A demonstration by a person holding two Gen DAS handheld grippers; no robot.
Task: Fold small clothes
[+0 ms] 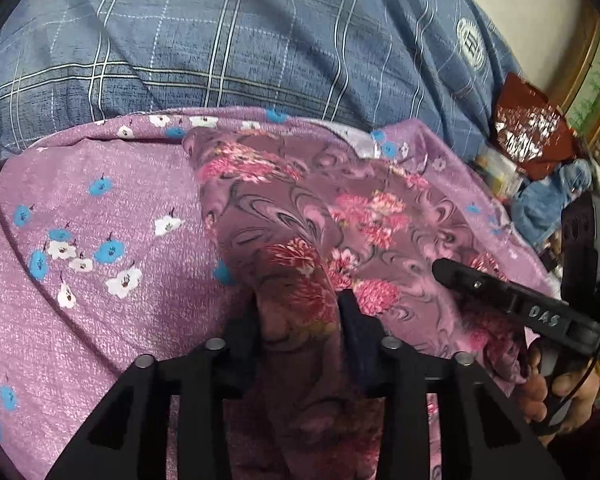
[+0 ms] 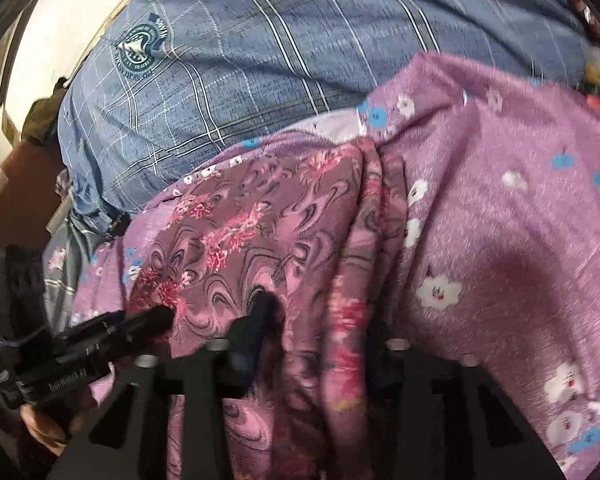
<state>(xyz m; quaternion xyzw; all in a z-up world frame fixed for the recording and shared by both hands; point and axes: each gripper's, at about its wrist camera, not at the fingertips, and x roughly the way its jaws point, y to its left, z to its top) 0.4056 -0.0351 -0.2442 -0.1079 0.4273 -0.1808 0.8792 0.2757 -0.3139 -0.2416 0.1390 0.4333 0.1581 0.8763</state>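
A small mauve garment with pink flowers and dark swirls [image 1: 300, 216] lies rumpled on a purple flowered sheet [image 1: 100, 320]. My left gripper [image 1: 298, 312] is shut on a bunched fold of the garment, which drapes down between its fingers. My right gripper [image 2: 320, 320] is shut on another part of the same garment [image 2: 260, 232]; cloth hangs over and hides its right finger. The right gripper also shows in the left wrist view [image 1: 500, 296], at the garment's right side. The left gripper shows in the right wrist view [image 2: 100, 340], at the garment's left side.
A blue plaid cover or pillow [image 1: 240, 40] rises behind the purple sheet; it also shows in the right wrist view [image 2: 260, 60]. Clutter, with a red-brown bag [image 1: 528, 128] and blue cloth [image 1: 552, 200], sits at the right. A person's hand [image 1: 560, 392] holds the right gripper.
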